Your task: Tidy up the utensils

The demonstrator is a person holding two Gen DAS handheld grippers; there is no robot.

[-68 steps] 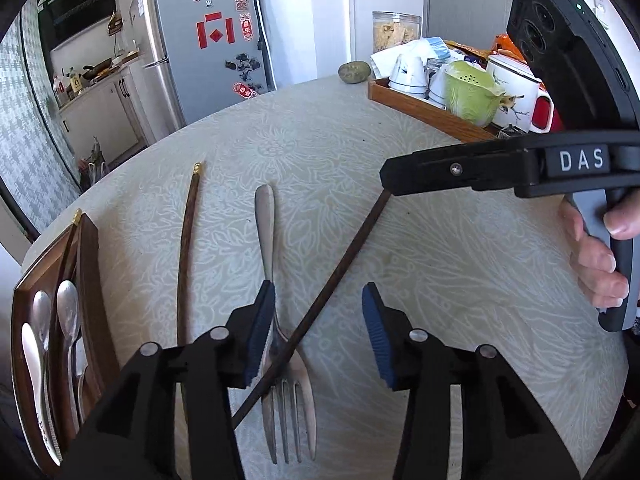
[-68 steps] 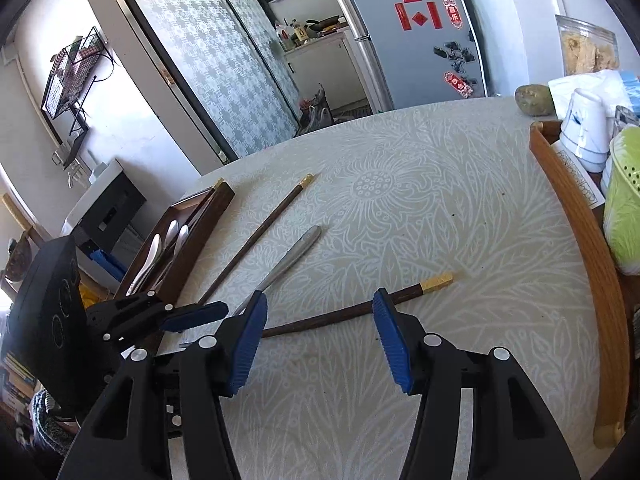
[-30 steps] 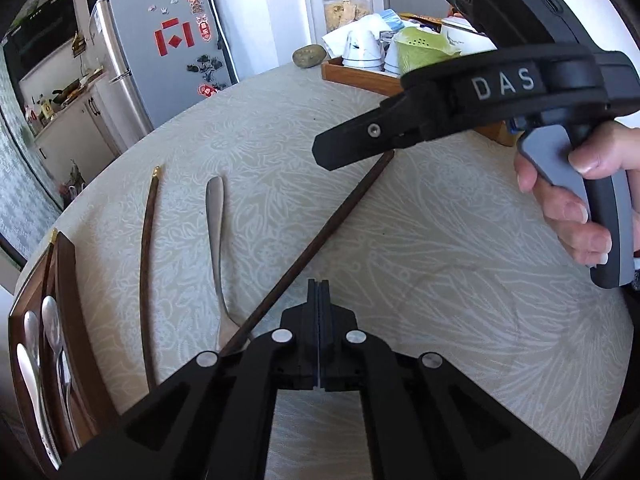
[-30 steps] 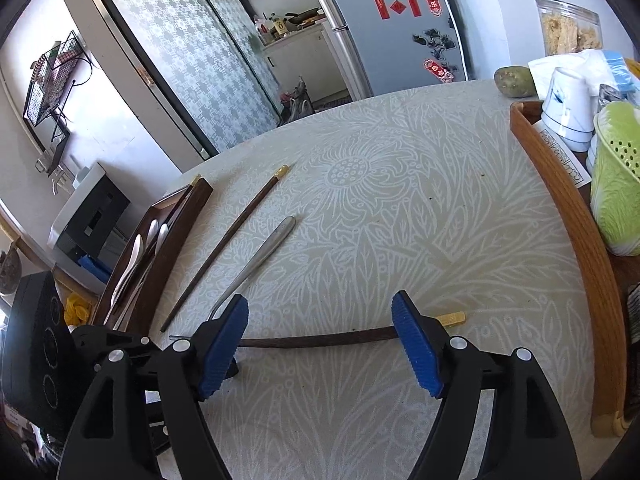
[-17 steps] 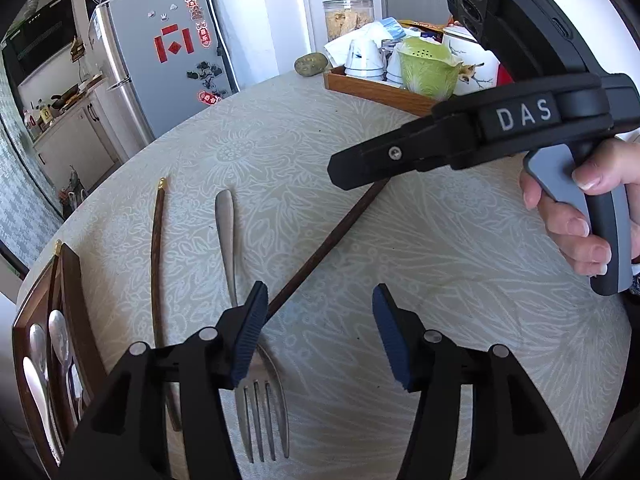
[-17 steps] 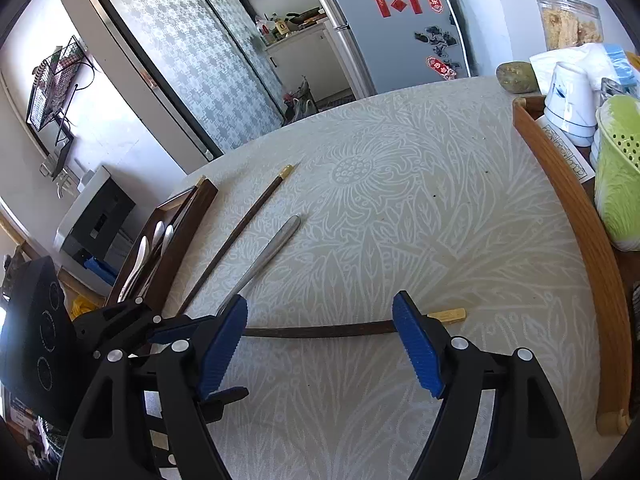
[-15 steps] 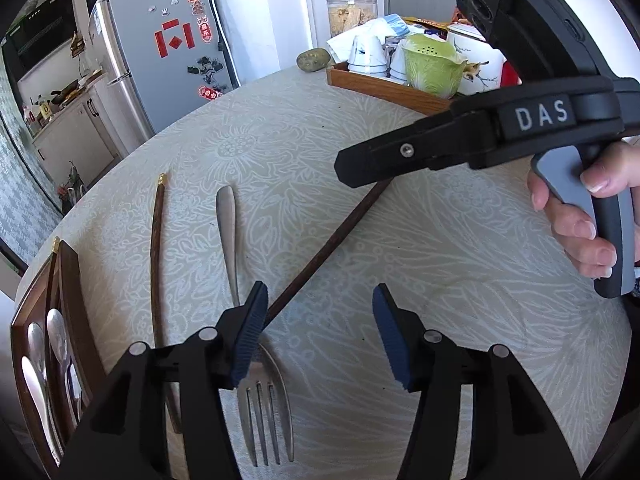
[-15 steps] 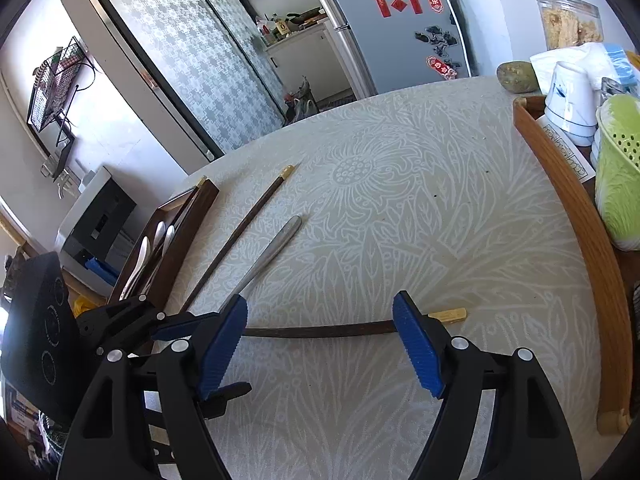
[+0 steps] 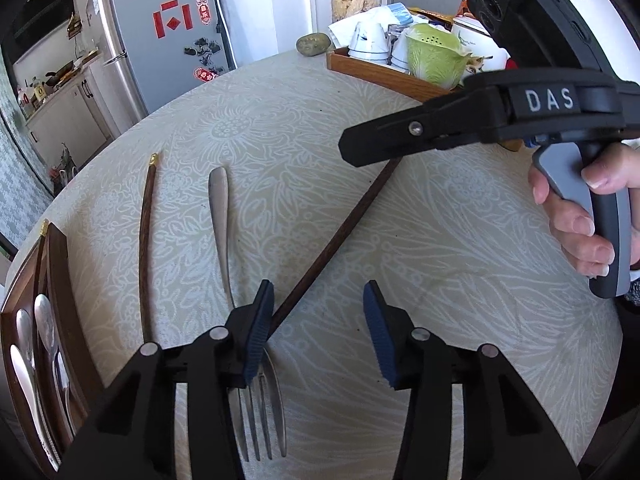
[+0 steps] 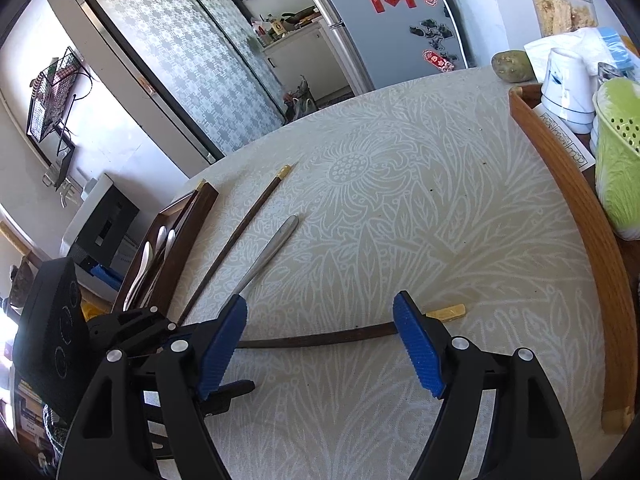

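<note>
The left gripper (image 9: 318, 334) stands with its jaws apart and nothing clamped; they have just been closing, yet the blue pads (image 9: 258, 336) press on no item. The near tip of the diagonal chopstick (image 9: 340, 236) lies on the table (image 9: 460, 280) just inside the left-hand pad, and its shaft runs away from the jaws up and to the right, passing under the right gripper (image 10: 320, 344). The fork (image 9: 224, 240) lies with its tines below and behind the left-hand pad and its handle extending ahead of the jaws, to the left of the chopstick. A second chopstick (image 9: 145, 240) lies further left, roughly parallel to the fork handle and apart from it. The dark wooden utensil tray (image 9: 68, 320) sits at the far left of the jaws, with spoons (image 9: 44, 320) inside it. The right gripper has its jaws wide apart and holds nothing; in the right wrist view the diagonal chopstick crosses the gap between its pads on the table surface, with its gold end (image 10: 448, 313) just beyond the right-hand pad. A hand (image 9: 576, 220) grasps the right gripper's handle. A light wooden tray (image 10: 580, 216) carrying cups lies well to the right of those jaws.
</note>
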